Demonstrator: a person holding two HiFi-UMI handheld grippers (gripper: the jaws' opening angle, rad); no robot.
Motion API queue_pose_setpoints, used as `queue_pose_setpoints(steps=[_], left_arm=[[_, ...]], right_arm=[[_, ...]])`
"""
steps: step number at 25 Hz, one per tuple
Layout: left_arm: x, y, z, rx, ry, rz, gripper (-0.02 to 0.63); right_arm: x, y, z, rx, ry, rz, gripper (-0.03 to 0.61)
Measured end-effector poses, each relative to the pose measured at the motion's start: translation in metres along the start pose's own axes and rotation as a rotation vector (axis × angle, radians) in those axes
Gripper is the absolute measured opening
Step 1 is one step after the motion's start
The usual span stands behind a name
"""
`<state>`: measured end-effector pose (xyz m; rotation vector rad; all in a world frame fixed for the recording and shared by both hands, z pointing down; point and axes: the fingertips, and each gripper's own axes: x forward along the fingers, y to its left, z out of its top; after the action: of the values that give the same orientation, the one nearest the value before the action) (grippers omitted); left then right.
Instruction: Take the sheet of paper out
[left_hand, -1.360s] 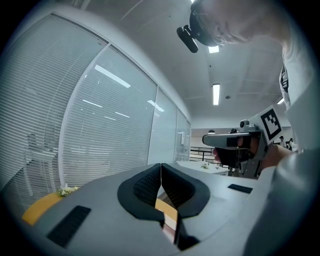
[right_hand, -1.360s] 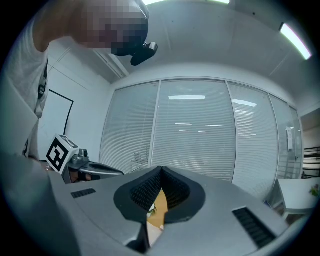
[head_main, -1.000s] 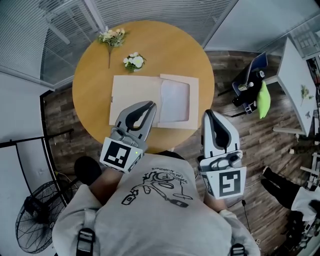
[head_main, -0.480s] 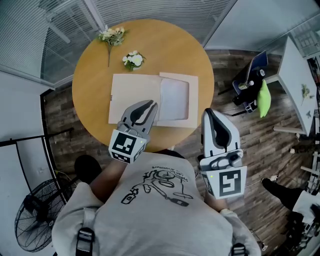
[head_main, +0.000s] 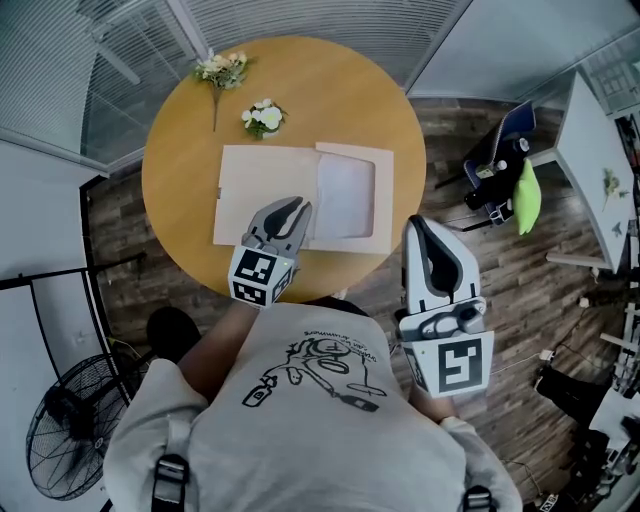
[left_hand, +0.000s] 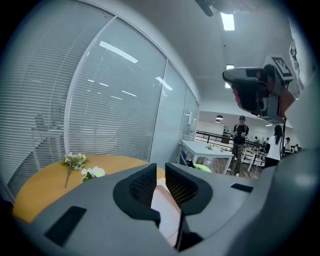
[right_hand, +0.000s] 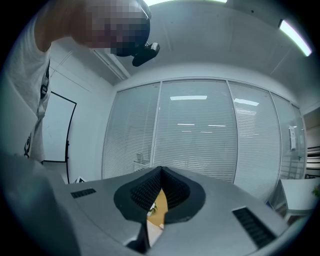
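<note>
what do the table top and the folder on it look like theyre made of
Table top: likely wood or wood veneer, smooth matte, even honey-yellow colour; grain too fine to see. Folder: probably thin card or stiff paper, matte pale beige, lying flat with crisp straight edges.

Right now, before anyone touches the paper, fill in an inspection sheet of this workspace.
Surface: round wooden table.
Job's things: card folder lying flat; white sheet showing in its window.
Clutter: long flower sprig; short flower sprig.
Grippers: left gripper over the folder's near edge, jaws have just been opening, nothing between them; right gripper shut, empty, off the table.
Cables: nothing seen on the table.
Surroundings: floor fan, chair, blinds.
</note>
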<state>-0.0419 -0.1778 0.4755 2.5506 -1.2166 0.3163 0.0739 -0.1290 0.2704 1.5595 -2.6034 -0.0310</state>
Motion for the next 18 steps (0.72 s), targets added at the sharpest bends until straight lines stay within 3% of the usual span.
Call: queue_pose_setpoints(steps=[18], left_arm=[[0.035,0.013,-0.073,-0.019,0.111,0.023,0.078]], right_arm=[[0.006,-0.017,-0.01,0.013,0.015,0.002,0.008]])
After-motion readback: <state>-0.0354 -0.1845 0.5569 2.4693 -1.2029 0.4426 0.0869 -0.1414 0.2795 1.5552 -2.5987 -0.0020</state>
